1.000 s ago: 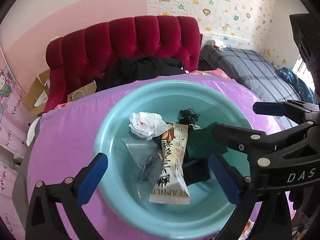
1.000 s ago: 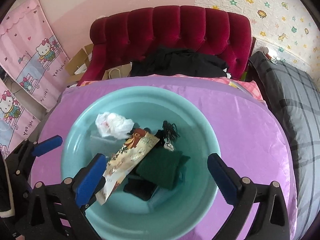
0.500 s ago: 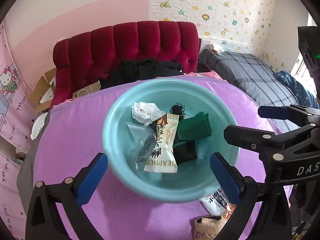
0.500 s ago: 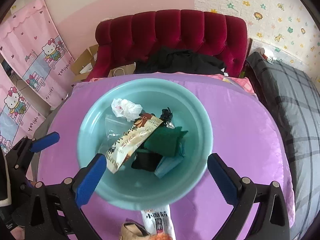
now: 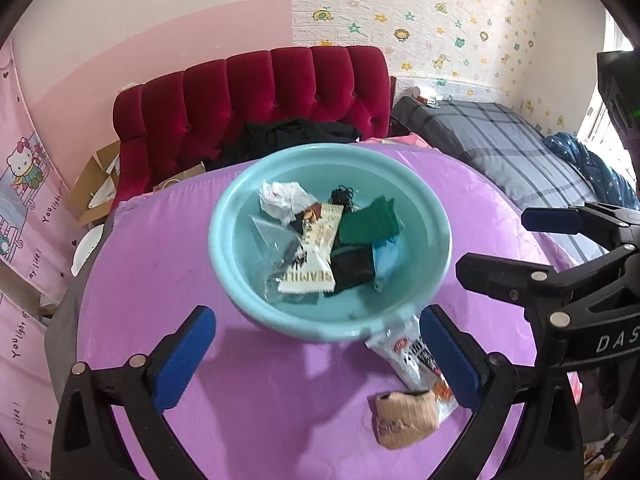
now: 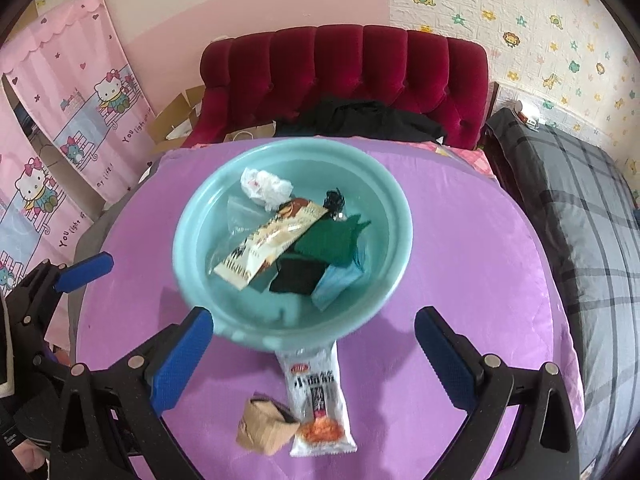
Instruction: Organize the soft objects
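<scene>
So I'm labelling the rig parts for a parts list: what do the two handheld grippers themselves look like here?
Both are alike: a black frame of angular plastic arms joined with round silver rivets. Each finger ends in a blue textured pad. The left gripper and the right gripper share that build. White letters "DAS" show on the right gripper's body in the left wrist view. No cables are visible.

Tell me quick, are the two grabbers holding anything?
Left hand-held gripper: open, holding nothing.
Right hand-held gripper: open, holding nothing.
</scene>
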A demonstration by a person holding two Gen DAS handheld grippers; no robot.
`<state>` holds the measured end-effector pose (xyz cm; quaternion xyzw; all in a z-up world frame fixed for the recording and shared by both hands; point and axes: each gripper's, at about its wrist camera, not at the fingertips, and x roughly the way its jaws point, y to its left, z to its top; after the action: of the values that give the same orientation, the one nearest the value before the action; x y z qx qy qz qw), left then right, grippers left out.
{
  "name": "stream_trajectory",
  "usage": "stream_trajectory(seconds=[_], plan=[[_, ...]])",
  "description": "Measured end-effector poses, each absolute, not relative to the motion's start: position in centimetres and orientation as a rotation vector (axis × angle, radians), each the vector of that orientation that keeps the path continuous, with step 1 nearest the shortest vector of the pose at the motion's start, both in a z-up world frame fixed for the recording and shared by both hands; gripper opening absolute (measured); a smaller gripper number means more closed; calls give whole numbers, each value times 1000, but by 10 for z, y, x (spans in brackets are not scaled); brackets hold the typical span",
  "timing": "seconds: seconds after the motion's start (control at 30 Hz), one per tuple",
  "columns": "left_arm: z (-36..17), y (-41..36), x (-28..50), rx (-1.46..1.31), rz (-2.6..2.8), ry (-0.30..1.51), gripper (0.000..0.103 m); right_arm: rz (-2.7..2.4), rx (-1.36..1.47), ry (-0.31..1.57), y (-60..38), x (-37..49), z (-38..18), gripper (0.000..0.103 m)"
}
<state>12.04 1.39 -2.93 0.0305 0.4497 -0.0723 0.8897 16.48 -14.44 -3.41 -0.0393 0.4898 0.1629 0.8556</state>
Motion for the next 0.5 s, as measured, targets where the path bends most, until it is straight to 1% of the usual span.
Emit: stream_trajectory(seconds=[0.5], plan=[[-66, -6, 62, 110, -172, 974, 103, 326, -57, 1027, -174, 110, -58, 103]])
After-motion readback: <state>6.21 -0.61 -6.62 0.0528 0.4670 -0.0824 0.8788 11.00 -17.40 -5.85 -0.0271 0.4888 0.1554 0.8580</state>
